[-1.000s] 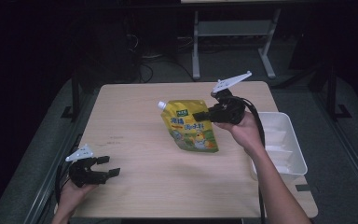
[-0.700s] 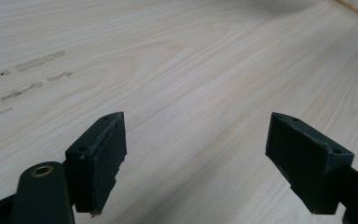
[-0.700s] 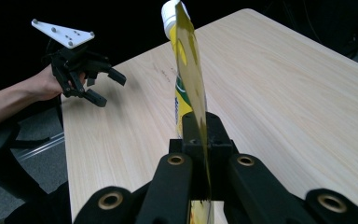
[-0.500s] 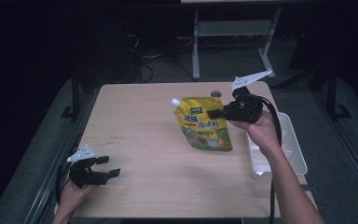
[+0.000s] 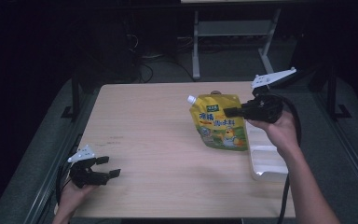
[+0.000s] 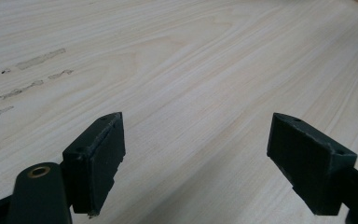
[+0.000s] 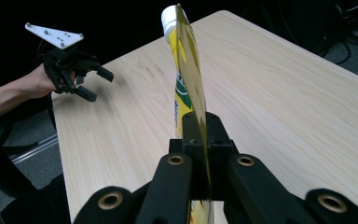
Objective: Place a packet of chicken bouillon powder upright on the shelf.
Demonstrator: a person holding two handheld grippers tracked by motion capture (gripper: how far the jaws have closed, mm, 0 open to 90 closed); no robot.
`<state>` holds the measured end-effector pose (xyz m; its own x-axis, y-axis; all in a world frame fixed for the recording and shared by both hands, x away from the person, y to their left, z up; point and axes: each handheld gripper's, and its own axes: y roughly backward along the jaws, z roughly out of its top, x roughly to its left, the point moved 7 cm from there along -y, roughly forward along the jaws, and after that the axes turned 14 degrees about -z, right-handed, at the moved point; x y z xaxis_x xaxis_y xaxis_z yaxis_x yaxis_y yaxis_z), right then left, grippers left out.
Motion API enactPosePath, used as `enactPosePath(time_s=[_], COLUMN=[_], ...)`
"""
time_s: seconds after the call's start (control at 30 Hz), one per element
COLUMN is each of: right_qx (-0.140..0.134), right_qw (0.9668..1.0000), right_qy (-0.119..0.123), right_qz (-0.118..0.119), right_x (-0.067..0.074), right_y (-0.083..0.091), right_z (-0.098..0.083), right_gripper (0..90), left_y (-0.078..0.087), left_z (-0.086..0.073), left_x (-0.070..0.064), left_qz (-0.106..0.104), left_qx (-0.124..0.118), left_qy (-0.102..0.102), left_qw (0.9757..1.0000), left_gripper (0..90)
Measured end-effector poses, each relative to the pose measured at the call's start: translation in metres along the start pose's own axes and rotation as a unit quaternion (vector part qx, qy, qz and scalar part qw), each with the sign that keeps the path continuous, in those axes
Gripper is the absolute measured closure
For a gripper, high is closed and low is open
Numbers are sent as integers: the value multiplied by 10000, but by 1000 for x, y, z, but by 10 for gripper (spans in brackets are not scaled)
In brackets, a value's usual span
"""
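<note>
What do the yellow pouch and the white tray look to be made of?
Yellow pouch: likely flexible plastic film, glossy and printed; seen edge-on in the right tongs it is a thin sheet. White tray: looks like rigid moulded plastic, smooth with a raised rim.

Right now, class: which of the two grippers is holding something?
The right gripper, shut on the yellow pouch; the left gripper is open above the table.

Glossy plastic pouch (image 5: 220, 122) – matt wood table (image 5: 158, 140)

A dim lab: bare wooden table (image 5: 158, 140), metal stand (image 5: 233, 28) behind, cables (image 5: 144, 70) (tangled) on the floor.
</note>
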<state>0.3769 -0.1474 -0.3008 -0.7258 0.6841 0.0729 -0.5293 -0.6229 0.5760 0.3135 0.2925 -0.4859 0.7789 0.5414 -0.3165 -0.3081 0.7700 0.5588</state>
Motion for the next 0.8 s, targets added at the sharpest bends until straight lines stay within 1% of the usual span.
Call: enactPosePath(time_s=[0.07,0.1,0.17,0.23,0.27,0.33,0.43,0.47,0.53,0.6,0.67,0.8], right_qx=[-22,-37,-37,-36,-34,-39,-59,-53,-53,-72,-79,-135], right_qw=[10000,10000,9999,9998,9997,9997,9994,9991,9990,9985,9984,9974], right_qy=[-25,-57,-63,-115,-132,-135,-195,-244,-250,-325,-352,-451], right_qz=[-25,-64,-85,-133,-188,-215,-296,-349,-371,-424,-445,-542], right_x=[-3,-7,-8,-13,-17,-19,-26,-30,-32,-40,-42,-51], right_y=[5,10,12,19,24,27,36,42,44,53,55,67], right_z=[-2,-4,-5,-8,-11,-12,-17,-20,-22,-29,-30,-39], right_gripper=[896,896,896,896,896,896,896,896,896,896,896,896], left_y=[0,0,0,0,0,0,0,1,1,0,0,-1], left_z=[0,0,0,0,0,0,0,0,0,0,0,-1], left_x=[0,0,0,0,0,0,1,1,1,0,0,0], left_qz=[5,11,10,8,13,17,23,30,28,22,21,21], left_qx=[-12,-15,-9,-5,-5,-2,-4,-13,-13,-5,-7,12], left_qy=[-1,-4,-7,-3,-1,-2,1,-6,-9,-4,-3,-7], left_qw=[10000,10000,10000,10000,10000,10000,10000,10000,10000,10000,10000,10000], left_gripper=[187,187,187,187,187,187,187,187,187,187,187,187])
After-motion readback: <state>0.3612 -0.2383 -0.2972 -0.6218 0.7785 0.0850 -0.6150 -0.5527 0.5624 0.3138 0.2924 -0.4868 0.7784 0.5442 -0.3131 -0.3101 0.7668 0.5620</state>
